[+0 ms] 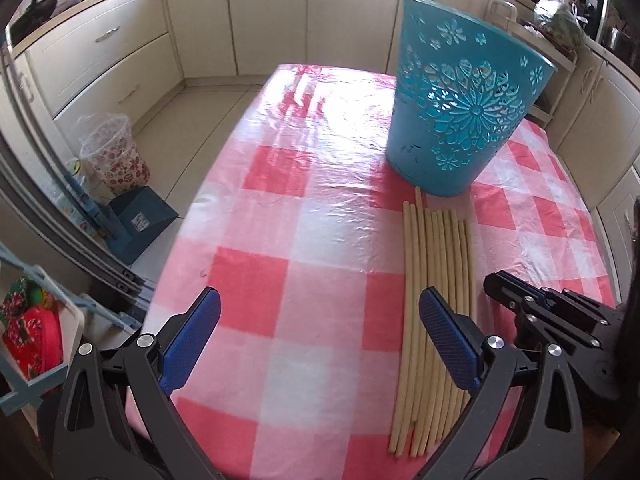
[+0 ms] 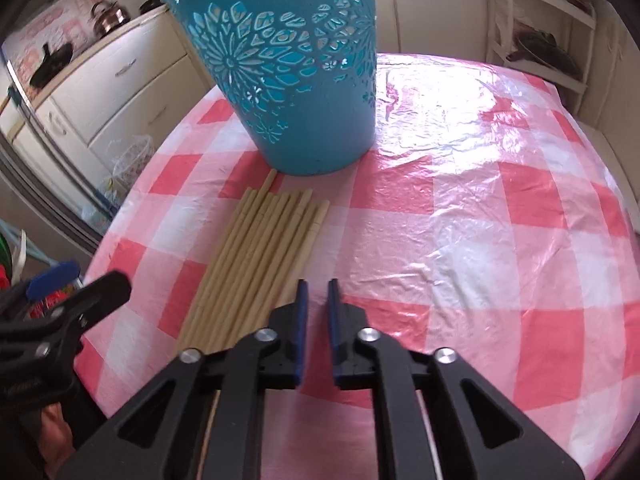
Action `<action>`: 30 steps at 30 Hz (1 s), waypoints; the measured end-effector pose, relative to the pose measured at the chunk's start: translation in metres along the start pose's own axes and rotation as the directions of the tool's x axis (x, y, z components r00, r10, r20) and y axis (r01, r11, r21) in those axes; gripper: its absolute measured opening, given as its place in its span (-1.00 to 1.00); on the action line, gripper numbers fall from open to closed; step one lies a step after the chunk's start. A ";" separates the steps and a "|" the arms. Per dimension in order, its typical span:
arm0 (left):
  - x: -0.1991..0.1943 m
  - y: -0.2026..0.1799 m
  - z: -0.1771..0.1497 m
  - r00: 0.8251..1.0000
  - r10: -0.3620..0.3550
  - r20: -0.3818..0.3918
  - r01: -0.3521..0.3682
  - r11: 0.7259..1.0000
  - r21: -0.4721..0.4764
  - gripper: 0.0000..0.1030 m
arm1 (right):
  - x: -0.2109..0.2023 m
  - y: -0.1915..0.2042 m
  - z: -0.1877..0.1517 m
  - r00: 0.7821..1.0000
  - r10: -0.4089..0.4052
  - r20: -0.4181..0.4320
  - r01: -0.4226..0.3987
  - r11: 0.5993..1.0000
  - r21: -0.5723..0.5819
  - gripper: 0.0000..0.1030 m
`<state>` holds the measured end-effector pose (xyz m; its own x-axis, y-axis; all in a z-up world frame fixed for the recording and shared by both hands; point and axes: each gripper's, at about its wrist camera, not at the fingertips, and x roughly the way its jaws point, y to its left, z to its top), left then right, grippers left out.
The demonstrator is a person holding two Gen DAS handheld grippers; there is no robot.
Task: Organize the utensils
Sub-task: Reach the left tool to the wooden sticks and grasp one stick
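Right gripper: the jaws stand nearly together with only a thin gap, and nothing shows between the blue pads. It hangs low over the desk at the right-hand edge of the chopsticks; whether a pad touches the outermost stick cannot be told. Judged a missed or preparatory closing, not a grip.

Left gripper: jaws wide apart, nothing held. Its right finger lies over the row of sticks while the other finger hangs above bare cloth, so the gripper is offset to the left of the bundle rather than astride it.

Chopsticks: a flat row of pale wooden sticks lying side by side on the red-and-white checked cloth, far ends pointing at the teal basket. One stick reaches further than the rest and ends just at the basket's base. The even, parallel lay suits picking from the edge, one or a few at a time.

Teal basket: upright, perforated with flower cut-outs, mouth open at the top, standing just beyond the sticks. Judged to be the receptacle; its interior is not visible.

Progress: sticks not yet lifted; task appears at its start.
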<state>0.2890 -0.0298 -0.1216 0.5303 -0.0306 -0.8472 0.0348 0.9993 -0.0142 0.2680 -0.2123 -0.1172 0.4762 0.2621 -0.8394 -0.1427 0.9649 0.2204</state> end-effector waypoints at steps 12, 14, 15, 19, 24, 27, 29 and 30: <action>0.032 -0.012 0.024 0.999 0.051 -0.013 -0.051 0.998 0.023 0.85 | 0.008 -0.012 0.011 0.996 0.084 0.015 -0.085 0.991 0.104 -0.37; 0.033 -0.006 0.026 0.998 0.057 -0.015 -0.057 0.998 0.013 0.85 | 0.009 -0.005 0.010 0.999 0.042 0.034 -0.043 0.998 0.052 -0.37; 0.032 -0.004 0.027 0.998 0.065 -0.012 -0.065 0.998 0.014 0.85 | 0.009 -0.002 0.010 0.999 0.021 0.036 -0.022 0.999 0.030 -0.41; 0.034 0.000 0.027 0.998 0.063 -0.020 -0.063 0.998 0.012 0.85 | 0.011 0.008 0.008 0.996 -0.078 0.037 0.082 0.991 -0.110 -0.71; 0.038 -0.012 0.026 0.998 0.057 -0.021 -0.055 0.996 0.063 0.85 | 0.013 0.010 0.012 0.994 -0.109 -0.001 0.105 0.959 -0.264 -0.74; 0.046 -0.021 0.026 0.997 0.069 -0.029 -0.066 0.993 0.100 0.85 | 0.011 -0.010 0.015 0.996 -0.085 -0.035 0.074 0.964 -0.255 -0.74; 0.052 -0.024 0.027 0.996 0.078 -0.033 -0.074 0.991 0.114 0.84 | 0.013 -0.026 0.016 0.998 -0.052 -0.041 0.043 0.980 -0.196 -0.74; 0.052 -0.025 0.028 0.997 0.071 -0.024 -0.067 0.991 0.115 0.84 | 0.012 -0.034 0.017 0.999 -0.026 -0.038 0.019 0.986 -0.166 -0.74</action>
<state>0.3398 -0.0567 -0.1507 0.5110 0.0405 -0.8586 0.0961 0.9899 0.1039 0.2932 -0.2418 -0.1269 0.4461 0.2364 -0.8632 -0.2754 0.9539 0.1189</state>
